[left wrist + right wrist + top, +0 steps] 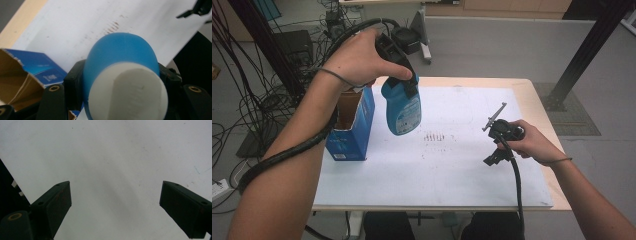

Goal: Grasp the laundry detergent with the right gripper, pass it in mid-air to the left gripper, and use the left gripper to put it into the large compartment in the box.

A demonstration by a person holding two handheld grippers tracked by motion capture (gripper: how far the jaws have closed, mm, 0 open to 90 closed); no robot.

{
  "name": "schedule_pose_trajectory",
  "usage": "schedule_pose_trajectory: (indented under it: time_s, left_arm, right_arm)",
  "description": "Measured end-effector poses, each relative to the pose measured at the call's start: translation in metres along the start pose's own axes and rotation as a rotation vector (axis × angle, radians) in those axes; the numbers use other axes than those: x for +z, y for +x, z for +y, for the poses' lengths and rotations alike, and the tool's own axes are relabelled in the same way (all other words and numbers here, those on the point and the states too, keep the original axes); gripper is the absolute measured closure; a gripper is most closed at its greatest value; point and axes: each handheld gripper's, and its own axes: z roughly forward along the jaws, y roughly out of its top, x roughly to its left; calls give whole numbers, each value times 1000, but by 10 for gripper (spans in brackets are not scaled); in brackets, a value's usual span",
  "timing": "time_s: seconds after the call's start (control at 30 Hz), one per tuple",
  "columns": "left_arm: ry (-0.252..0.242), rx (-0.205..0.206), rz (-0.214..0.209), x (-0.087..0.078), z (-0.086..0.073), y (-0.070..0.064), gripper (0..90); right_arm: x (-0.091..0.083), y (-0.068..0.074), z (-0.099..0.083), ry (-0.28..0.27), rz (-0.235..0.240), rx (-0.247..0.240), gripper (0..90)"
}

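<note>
Blue bottle [402,107] pinched in left claw [404,82] beside open box [352,122], right claw [115,210] spread

Blue bottle [402,111] — in left claw [408,82]

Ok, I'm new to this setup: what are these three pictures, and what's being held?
A person works at a table with a handheld two-jaw gripper in each hand. The high view looks down from above; the other two come from cameras riding on each gripper. The left gripper is lifted above the table, its jaws clamped on the neck of a blue bottle with a white cap. Beside it stands an opened blue box on the white sheet. The right gripper hangs over bare sheet, jaws wide apart and holding nothing.
</note>
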Motion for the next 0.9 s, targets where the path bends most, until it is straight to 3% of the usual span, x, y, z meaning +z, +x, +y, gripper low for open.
schedule_pose_trajectory:
  time_s: [0.07, 0.27, 0.4, 0.47, 0.9]
  left_arm:
    - [4, -55, 17, -3, 1, 6, 375]
    - [1, -164, 59, -11, -2, 23, 375]
    - [0, -223, 60, -16, -6, 35, 375]
    - [-5, -276, 60, -18, -9, 43, 375]
    - [-18, -443, 135, -41, -36, 89, 375]
  right_arm:
    - [0, -1, 0, 0, -1, 1, 100]
    - [1, -1, 0, -10, 9, 13, 98]
    - [2, -1, 0, -7, 8, 16, 96]
    - [3, -1, 0, -8, 5, 20, 95]
    - [9, 1, 4, 8, 14, 11, 86]
